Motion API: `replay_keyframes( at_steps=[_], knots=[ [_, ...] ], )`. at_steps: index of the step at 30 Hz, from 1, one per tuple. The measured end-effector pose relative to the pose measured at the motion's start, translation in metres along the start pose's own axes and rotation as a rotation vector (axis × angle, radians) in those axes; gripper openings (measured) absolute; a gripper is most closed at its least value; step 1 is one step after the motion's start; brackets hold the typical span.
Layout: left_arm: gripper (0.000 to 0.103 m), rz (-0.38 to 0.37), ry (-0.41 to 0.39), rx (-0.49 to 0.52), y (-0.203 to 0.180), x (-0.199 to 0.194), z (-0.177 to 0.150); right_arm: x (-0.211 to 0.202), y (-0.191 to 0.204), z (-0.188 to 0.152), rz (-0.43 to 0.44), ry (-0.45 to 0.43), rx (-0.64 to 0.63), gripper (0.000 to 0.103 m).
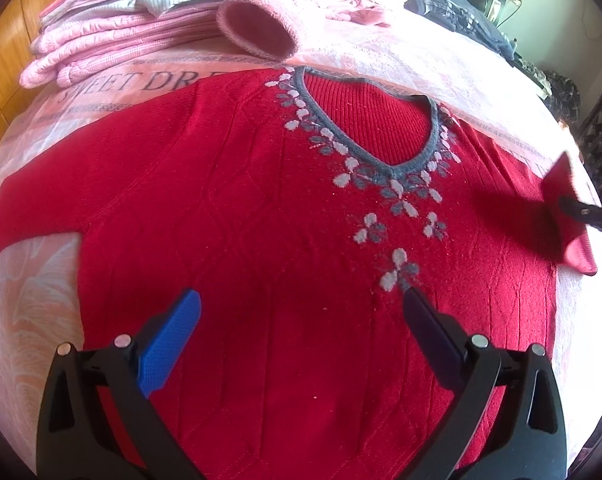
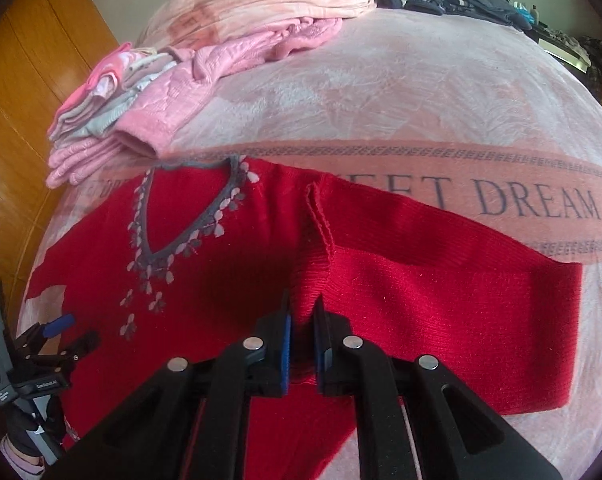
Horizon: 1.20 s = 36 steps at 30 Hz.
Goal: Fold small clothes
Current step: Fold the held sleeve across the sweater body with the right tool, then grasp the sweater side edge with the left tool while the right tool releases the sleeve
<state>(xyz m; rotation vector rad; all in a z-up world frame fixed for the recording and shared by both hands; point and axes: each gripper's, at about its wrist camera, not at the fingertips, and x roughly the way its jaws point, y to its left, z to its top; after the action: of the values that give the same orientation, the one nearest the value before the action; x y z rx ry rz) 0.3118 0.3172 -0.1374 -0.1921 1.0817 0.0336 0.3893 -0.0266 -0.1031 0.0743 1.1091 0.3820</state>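
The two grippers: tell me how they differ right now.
The left gripper has its jaws spread wide, while the right gripper is closed. The left gripper holds nothing and hovers over the red sweater's body; the right gripper pinches the sweater's sleeve cuff. Both are black, with a blue pad on one finger, and both are over the same sweater on the pink blanket.

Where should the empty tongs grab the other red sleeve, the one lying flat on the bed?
Probably at the cuff end of the flat sleeve, coming in from the outer side. That sleeve lies spread out from the red sweater, so its far tip is a free edge to pinch. The left tongs are open above the sweater's body; the right tongs already pinch the other sleeve.
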Motion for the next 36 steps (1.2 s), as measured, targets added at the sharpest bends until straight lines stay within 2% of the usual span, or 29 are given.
replay_keyframes(
  at_steps=[3, 5, 6, 7, 8, 11, 12, 14, 16, 18, 21, 23, 25, 27, 29, 31, 33, 36],
  knots=[
    [0.100, -0.010, 0.000, 0.005, -0.001, -0.001, 0.002, 0.021, 0.003, -0.003, -0.012, 0.043, 0.003, 0.009],
    [0.100, -0.017, -0.003, 0.013, -0.006, -0.001, 0.005, 0.033, 0.003, -0.007, 0.012, 0.082, 0.003, 0.017],
    [0.100, -0.025, -0.004, 0.017, -0.011, -0.001, 0.007, 0.035, 0.001, -0.010, 0.053, 0.095, 0.014, 0.026],
    [0.100, -0.032, -0.003, 0.020, -0.014, -0.001, 0.008, 0.032, -0.001, -0.013, 0.112, 0.088, 0.031, 0.030],
    [0.100, -0.052, 0.000, 0.025, -0.022, -0.001, 0.010, 0.026, -0.003, -0.016, 0.161, 0.069, 0.050, 0.030],
    [0.099, -0.122, 0.010, 0.045, -0.049, 0.000, 0.015, -0.008, -0.021, -0.032, 0.236, -0.028, 0.124, 0.030],
    [0.099, -0.144, 0.016, 0.054, -0.059, 0.001, 0.015, -0.019, -0.026, -0.039, 0.216, -0.051, 0.140, 0.030],
    [0.099, -0.192, 0.028, 0.076, -0.085, 0.006, 0.017, -0.041, -0.038, -0.058, 0.106, -0.110, 0.164, 0.030],
    [0.099, -0.246, 0.053, 0.112, -0.120, 0.013, 0.019, -0.053, -0.049, -0.077, 0.015, -0.131, 0.207, 0.030],
    [0.099, -0.285, 0.078, 0.132, -0.146, 0.021, 0.020, -0.059, -0.061, -0.092, 0.019, -0.150, 0.262, 0.030],
    [0.098, -0.305, 0.120, 0.152, -0.180, 0.037, 0.025, -0.060, -0.078, -0.105, 0.042, -0.158, 0.310, 0.030],
    [0.092, -0.292, 0.152, 0.160, -0.198, 0.052, 0.029, -0.061, -0.085, -0.100, 0.036, -0.152, 0.305, 0.030],
    [0.071, -0.290, 0.202, 0.150, -0.211, 0.069, 0.033, -0.065, -0.093, -0.096, 0.042, -0.169, 0.302, 0.030],
    [0.070, -0.269, 0.215, 0.141, -0.218, 0.080, 0.035, -0.070, -0.100, -0.096, 0.040, -0.187, 0.307, 0.030],
    [0.059, -0.251, 0.202, 0.154, -0.226, 0.083, 0.036, -0.072, -0.105, -0.097, 0.044, -0.199, 0.314, 0.030],
    [0.019, -0.243, 0.196, 0.148, -0.228, 0.083, 0.038, -0.075, -0.110, -0.096, 0.053, -0.211, 0.334, 0.030],
    [0.002, -0.246, 0.177, 0.115, -0.223, 0.080, 0.041, -0.079, -0.113, -0.098, 0.053, -0.228, 0.345, 0.031],
    [0.002, -0.283, 0.138, 0.075, -0.214, 0.066, 0.045, -0.080, -0.113, -0.096, 0.035, -0.233, 0.345, 0.031]
  ],
)
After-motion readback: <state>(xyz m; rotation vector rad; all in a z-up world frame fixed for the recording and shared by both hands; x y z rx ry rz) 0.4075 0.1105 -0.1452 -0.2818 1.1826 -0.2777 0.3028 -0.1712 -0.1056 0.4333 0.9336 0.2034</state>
